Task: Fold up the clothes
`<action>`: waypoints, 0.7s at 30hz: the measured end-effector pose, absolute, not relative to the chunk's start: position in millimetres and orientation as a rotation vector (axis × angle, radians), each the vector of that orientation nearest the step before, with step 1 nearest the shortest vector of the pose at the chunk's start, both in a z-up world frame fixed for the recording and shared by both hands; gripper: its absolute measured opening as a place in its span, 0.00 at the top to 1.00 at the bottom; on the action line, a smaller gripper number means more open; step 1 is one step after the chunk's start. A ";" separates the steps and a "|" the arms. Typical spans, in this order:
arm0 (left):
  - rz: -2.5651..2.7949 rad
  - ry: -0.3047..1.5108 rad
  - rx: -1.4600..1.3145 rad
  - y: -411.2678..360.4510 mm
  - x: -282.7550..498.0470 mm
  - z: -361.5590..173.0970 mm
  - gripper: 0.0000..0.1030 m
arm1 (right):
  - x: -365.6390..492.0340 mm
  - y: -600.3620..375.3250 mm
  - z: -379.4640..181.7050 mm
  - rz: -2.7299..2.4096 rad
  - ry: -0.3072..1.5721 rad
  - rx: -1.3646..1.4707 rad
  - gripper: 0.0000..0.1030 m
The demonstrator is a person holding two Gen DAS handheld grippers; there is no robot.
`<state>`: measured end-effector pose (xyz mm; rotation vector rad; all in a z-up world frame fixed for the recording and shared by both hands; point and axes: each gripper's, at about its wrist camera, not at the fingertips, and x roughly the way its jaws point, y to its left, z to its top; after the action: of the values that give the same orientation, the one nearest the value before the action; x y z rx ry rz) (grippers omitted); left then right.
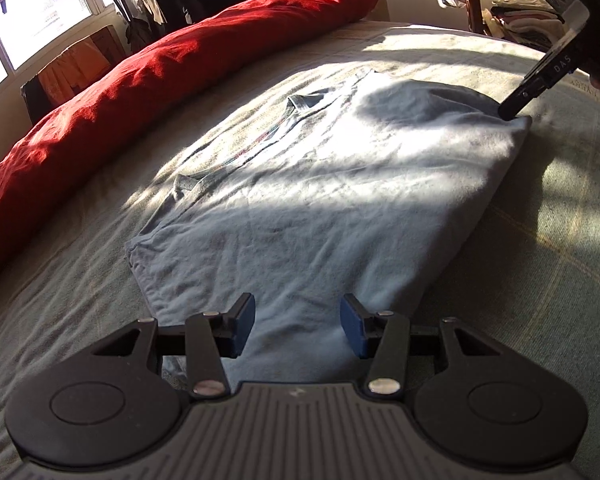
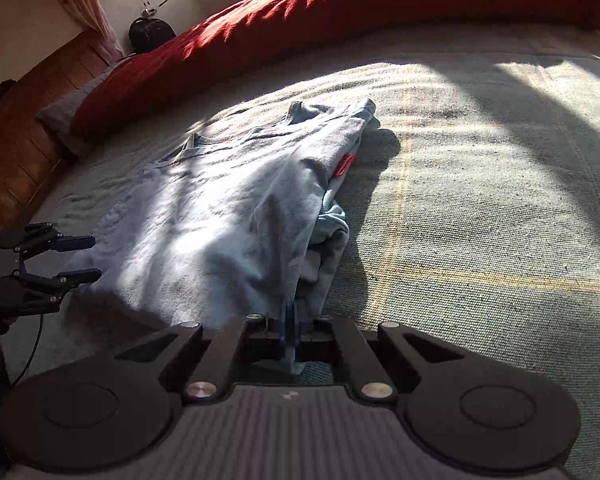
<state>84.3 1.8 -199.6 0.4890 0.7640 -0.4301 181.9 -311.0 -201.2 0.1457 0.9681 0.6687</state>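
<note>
Right now a pale blue garment [image 1: 300, 200], part folded, lies flat on the bed [image 2: 480, 200], its blanket grey-green with faint yellow lines. A long red duvet [image 1: 160, 80] is bunched along the far side.

The 2 tongs sit at opposite ends of the cloth. The left tongs [image 1: 298, 322] hover over the near short edge with their blue pads spread apart and nothing between them; cloth lies just under and ahead of them. The right tongs [image 2: 291, 336] are pressed together on a fold of the blue fabric at the other end, and the cloth rises in a small ridge running away from that pinch. From the left view, the same right tongs show as a dark bar coming down onto the far right corner.

So the garment's long axis runs from one pair of tongs to the other, and each hand owns 1 end. I'd judge that the next fold depends on that line: the right end is already gripped, while the left end is free, so the left tongs are nearer the edge that still needs catching. On the right-hand side, loose layers spill out from under the top panel, with a small red tag [image 2: 345, 162] showing, and those could drag out if the pinched end is lifted alone.
</note>
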 end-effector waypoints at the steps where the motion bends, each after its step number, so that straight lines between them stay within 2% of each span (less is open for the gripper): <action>1: -0.429 0.764 0.482 2.8 84.2 -199.0 0.53 | 181.6 -314.3 -196.4 0.668 0.954 0.148 0.95; 7: -0.424 0.770 0.458 0.5 90.7 -199.7 0.51 | 216.7 -309.9 -168.7 0.670 0.845 0.192 0.88; 15: -0.430 0.776 0.451 0.1 94.3 -204.2 0.49 | 296.6 -274.5 -208.1 0.565 0.915 0.202 0.87; 16: -0.430 0.775 0.448 0.8 94.5 -204.5 0.48 | 300.9 -272.3 -212.9 0.555 0.915 0.194 0.88; 18: -0.431 0.772 0.442 2.4 94.9 -205.0 0.46 | 302.8 -269.5 -212.7 0.549 0.871 0.153 1.00; 21: -0.436 0.767 0.434 4.4 95.5 -204.0 0.45 | 310.4 -275.4 -204.4 0.524 0.838 0.170 1.00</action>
<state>95.5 4.4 -204.0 0.4336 0.7670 -0.4364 310.4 -275.4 -204.4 0.1699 0.8378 0.5238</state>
